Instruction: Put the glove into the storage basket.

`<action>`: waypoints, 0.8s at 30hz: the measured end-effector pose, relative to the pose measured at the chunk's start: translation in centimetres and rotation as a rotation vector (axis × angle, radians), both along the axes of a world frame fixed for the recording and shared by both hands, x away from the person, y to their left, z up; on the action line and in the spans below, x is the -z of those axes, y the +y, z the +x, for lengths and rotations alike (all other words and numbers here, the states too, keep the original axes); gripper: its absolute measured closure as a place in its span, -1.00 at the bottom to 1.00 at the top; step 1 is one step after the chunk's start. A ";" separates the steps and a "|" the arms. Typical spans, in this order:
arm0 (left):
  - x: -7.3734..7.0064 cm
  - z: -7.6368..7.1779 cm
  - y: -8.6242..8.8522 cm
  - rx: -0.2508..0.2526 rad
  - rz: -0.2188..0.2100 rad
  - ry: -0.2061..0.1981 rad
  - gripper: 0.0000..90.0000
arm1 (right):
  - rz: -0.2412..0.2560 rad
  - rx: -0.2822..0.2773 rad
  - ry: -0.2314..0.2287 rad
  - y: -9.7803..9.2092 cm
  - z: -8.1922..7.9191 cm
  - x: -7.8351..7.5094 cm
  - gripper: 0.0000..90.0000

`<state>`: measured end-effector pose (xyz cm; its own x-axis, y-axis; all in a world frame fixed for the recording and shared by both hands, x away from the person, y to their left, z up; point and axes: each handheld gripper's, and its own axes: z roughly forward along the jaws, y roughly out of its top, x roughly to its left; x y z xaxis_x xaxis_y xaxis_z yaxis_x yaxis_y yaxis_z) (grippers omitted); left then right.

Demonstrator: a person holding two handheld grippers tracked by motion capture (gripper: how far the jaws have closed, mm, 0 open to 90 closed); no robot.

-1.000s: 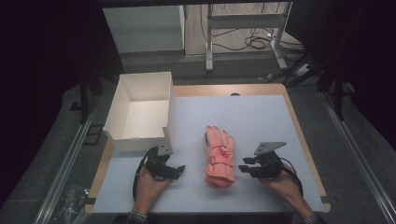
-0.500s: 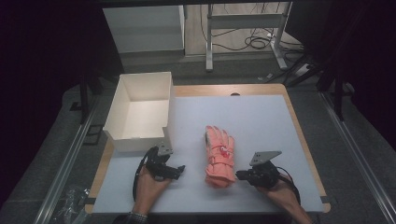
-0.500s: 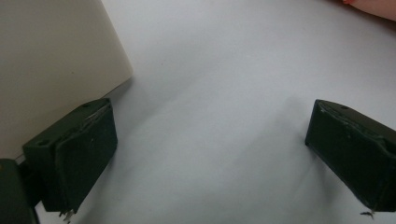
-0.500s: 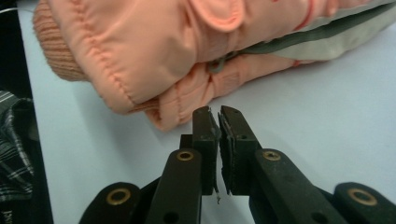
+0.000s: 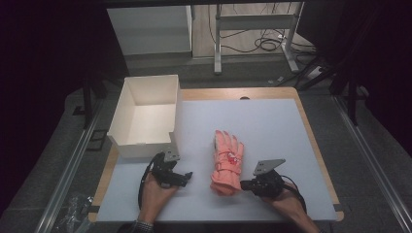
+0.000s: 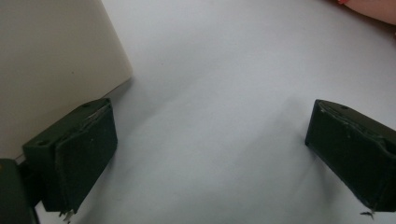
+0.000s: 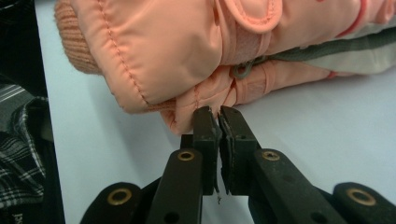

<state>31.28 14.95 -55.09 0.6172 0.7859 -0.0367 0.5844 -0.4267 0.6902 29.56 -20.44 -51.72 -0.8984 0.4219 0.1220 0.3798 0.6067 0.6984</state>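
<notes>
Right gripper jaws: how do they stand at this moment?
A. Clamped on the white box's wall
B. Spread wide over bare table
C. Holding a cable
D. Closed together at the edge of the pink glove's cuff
D: in the right gripper view the right gripper has its jaws pressed together against the lower cuff edge of the pink glove.

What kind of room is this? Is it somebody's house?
Probably not a house; it looks like a lab or workshop set up for recording. A person works at a plain table with a hand-held gripper beside a pink glove, and cables lie on the floor behind, near metal frames.
</notes>
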 end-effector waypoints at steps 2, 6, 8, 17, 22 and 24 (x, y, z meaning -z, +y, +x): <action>0.0 0.0 0.0 0.000 0.000 0.000 -0.95 | -0.001 -0.003 -0.001 0.3 0.0 0.1 0.87; 0.0 0.0 0.0 0.000 0.000 0.000 -0.95 | -0.002 -0.014 -0.002 1.1 0.0 0.2 0.86; 0.0 0.0 0.0 0.000 0.000 0.000 -0.95 | -0.002 -0.023 -0.007 1.6 0.0 0.2 0.85; 0.0 0.0 0.0 0.002 0.000 -0.002 -0.95 | -0.006 -0.053 -0.012 3.9 0.1 0.4 0.85; 0.0 0.0 0.0 0.002 0.000 -0.002 -0.95 | -0.006 -0.048 -0.017 4.7 0.3 0.6 0.85; 0.0 0.0 0.0 0.001 -0.001 -0.001 -0.95 | 0.000 -0.050 -0.015 5.0 0.4 0.7 0.85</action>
<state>31.30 14.97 -55.09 0.6184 0.7850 -0.0370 0.5832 -0.4269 0.6911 29.97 -15.49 -52.39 -0.9199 0.3767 0.1088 0.3389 0.6243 0.7038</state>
